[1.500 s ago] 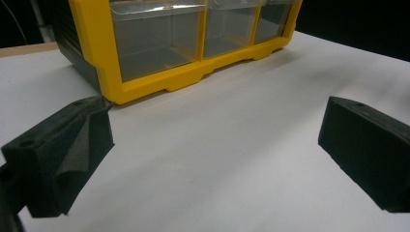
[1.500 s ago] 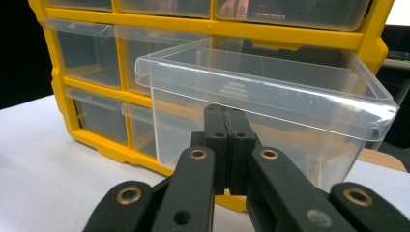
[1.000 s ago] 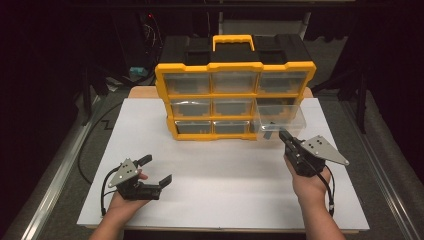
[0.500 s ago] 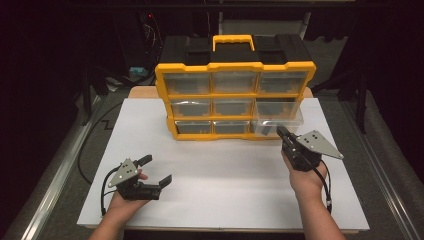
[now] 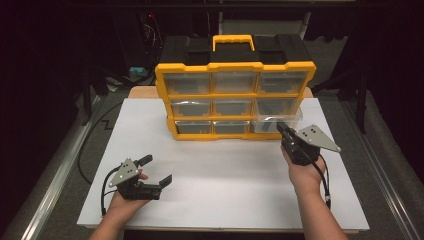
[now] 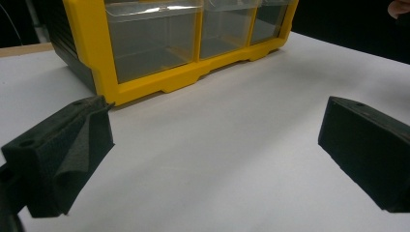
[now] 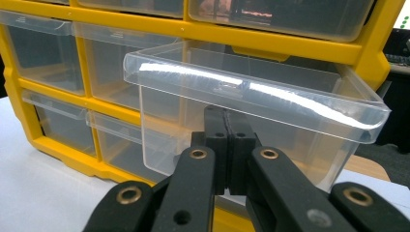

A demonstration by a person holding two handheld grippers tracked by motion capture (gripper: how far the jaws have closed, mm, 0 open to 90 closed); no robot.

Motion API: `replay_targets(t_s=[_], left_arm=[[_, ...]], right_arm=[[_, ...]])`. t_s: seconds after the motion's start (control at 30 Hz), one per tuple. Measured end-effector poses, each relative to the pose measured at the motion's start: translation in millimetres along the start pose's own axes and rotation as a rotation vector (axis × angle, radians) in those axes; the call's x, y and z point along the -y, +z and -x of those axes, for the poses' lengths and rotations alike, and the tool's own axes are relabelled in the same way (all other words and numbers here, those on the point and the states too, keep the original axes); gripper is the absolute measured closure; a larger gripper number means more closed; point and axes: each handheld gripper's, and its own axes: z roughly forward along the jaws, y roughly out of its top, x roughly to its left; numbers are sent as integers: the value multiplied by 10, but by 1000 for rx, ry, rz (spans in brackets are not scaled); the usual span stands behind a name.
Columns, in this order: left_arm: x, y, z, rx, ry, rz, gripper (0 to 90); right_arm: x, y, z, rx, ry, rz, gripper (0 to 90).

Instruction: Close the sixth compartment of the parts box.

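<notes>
While the clear drawer [image 7: 251, 104] juts from the yellow organizer [image 5: 235, 95] at frame centre-right, the right gripper [image 7: 226, 126], jaws pressed together, points at its front. Lower left, the left gripper [image 5: 156, 170] rests spread on bare white tabletop [image 5: 230, 175].

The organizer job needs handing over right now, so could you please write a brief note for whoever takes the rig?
Right gripper: shut, tips at the front of the bottom-right drawer; whether it pinches the drawer's pull I cannot tell.
Left gripper: open, holding nothing, resting on the table.
Organizer: upright at the table's back.
Done: that drawer is partly pulled out; the others are in.
Left: probably pull it farther or push it home.
</notes>
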Motion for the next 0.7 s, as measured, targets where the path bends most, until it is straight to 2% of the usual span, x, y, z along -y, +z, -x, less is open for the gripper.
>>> replay_targets(t_s=[0.7], left_arm=[[19,12,1,-3,2,-12,2]], right_arm=[[-68,199,72,21,7,-21,900]])
